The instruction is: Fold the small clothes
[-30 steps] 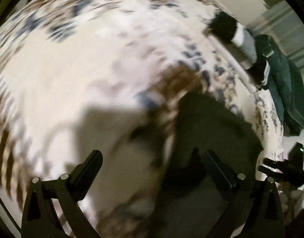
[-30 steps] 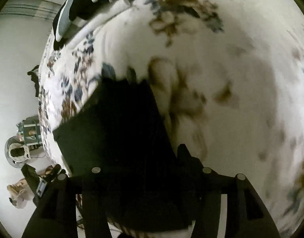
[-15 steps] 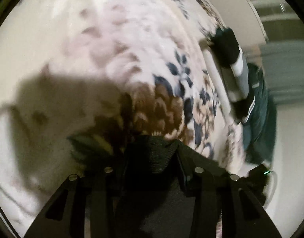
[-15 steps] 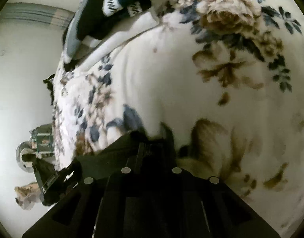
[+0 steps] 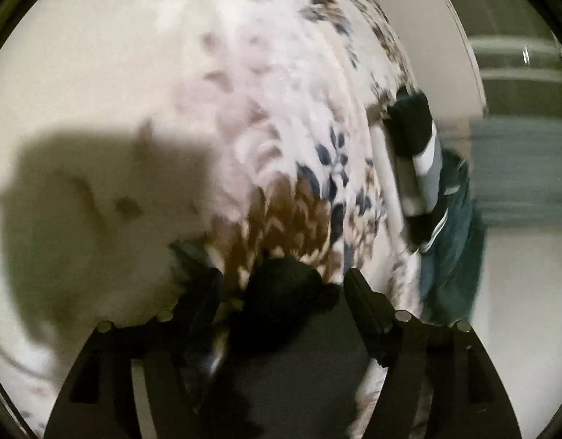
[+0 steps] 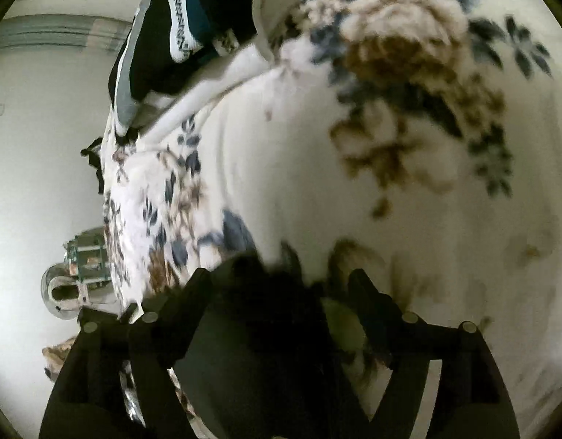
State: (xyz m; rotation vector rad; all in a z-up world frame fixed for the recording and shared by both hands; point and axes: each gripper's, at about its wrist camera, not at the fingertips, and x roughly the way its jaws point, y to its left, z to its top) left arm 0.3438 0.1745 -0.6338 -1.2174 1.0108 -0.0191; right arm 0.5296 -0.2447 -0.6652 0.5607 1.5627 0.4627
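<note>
A floral blanket (image 5: 273, 117), white plush with brown roses and navy leaves, covers the bed and fills most of both views; pale walls show past its edge. In the left wrist view the left gripper (image 5: 281, 292) has its fingers spread, with a bunched fold of the black garment (image 5: 284, 292) lying between them; neither finger clearly presses on the cloth, though blur makes contact hard to judge. A dark shadow falls across the blanket on the left. In the right wrist view the right gripper (image 6: 281, 289) is likewise spread, the same black garment (image 6: 259, 322) heaped between and under its fingers at the near edge of the bed. A pile of dark clothes (image 6: 185, 33), black, teal and grey with a white patterned band, sits at the far edge of the bed (image 5: 420, 168), well apart from both grippers.
</note>
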